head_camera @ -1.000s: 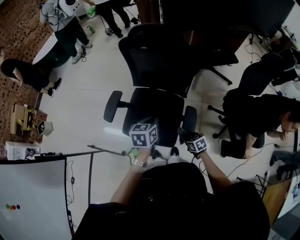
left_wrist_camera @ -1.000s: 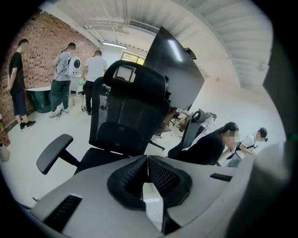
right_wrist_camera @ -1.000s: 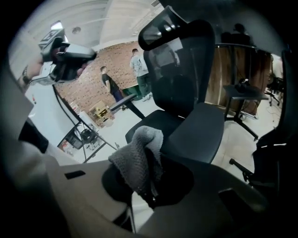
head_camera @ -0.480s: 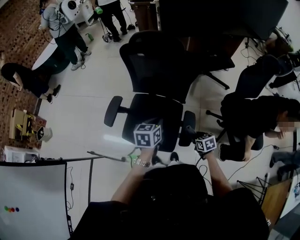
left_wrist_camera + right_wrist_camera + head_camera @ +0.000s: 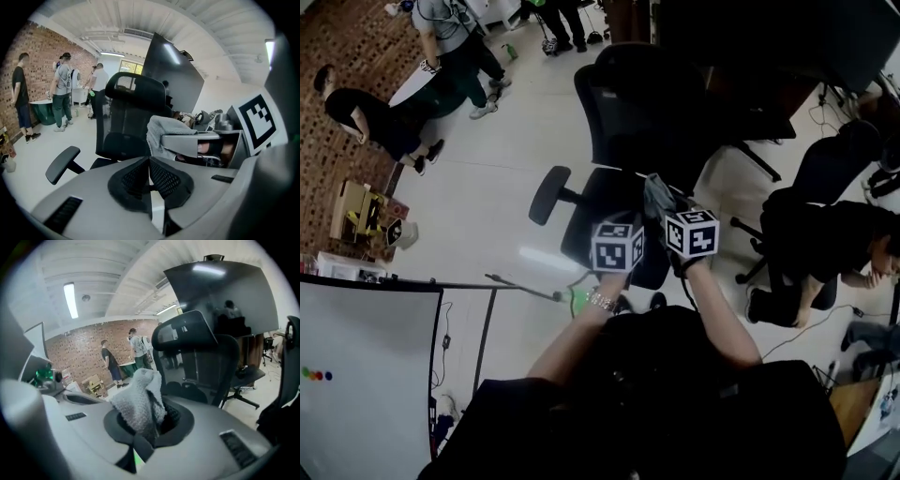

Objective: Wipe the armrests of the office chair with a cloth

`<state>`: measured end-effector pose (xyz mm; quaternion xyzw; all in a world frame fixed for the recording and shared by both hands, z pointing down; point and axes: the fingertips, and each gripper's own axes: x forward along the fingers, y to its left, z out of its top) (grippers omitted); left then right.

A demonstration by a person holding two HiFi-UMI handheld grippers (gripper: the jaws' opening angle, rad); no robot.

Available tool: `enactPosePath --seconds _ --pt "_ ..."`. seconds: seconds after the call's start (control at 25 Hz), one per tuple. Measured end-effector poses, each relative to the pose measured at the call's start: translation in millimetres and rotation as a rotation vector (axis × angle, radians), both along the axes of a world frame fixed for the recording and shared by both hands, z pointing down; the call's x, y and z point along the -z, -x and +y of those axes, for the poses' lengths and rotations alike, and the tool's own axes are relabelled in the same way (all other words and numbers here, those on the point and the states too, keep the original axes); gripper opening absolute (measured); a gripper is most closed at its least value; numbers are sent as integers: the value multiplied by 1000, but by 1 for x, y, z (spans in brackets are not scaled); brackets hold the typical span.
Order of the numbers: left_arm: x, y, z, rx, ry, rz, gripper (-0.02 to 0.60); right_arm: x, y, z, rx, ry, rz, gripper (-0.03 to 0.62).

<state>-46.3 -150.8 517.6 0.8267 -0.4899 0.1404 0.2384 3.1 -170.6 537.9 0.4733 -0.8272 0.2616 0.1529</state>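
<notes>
Grips a grey cloth (image 5: 138, 401) in the right gripper (image 5: 149, 423), with both jaws clamped on its lower part and the rest standing up above them in a loose bunch. Holds the left gripper (image 5: 149, 174) with nothing in it, the 2 jaws pressed together pad to pad. Holds both grippers side by side, close together, over the near right part of the black office chair (image 5: 642, 112), the right one a little farther forward. In the head view, shows the cloth at the far tip of the right gripper, above the right side of the seat (image 5: 600, 202). Cannot tell whether the cloth touches the chair there, or where the right armrest is, since the gripper and its marker cube (image 5: 692, 232) cover that place. Leaves the left armrest (image 5: 548, 194) free, sticking out to the left of the seat, well apart from the cloth. Faces the tall mesh backrest (image 5: 133, 110) on the far side. Includes 1 whiteboard (image 5: 366, 375) at the near left, some standing people (image 5: 455, 42) at the far left near a brick wall (image 5: 35, 61), a seated person (image 5: 830, 244) at the right, and a large dark panel (image 5: 173, 75) behind the chair.
</notes>
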Motion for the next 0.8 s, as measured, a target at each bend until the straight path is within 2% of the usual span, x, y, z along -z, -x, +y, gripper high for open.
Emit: enactPosePath --seconds 0.16,0.36,0.8 --pt "8 9 -2 42 -32 -8 3 -3 15 9 -9 48 -4 46" --pt "12 18 0 61 -29 1 2 -7 29 25 30 83 -31 46" --pt "12 20 5 74 -38 -5 2 -5 44 37 82 71 -61 46"
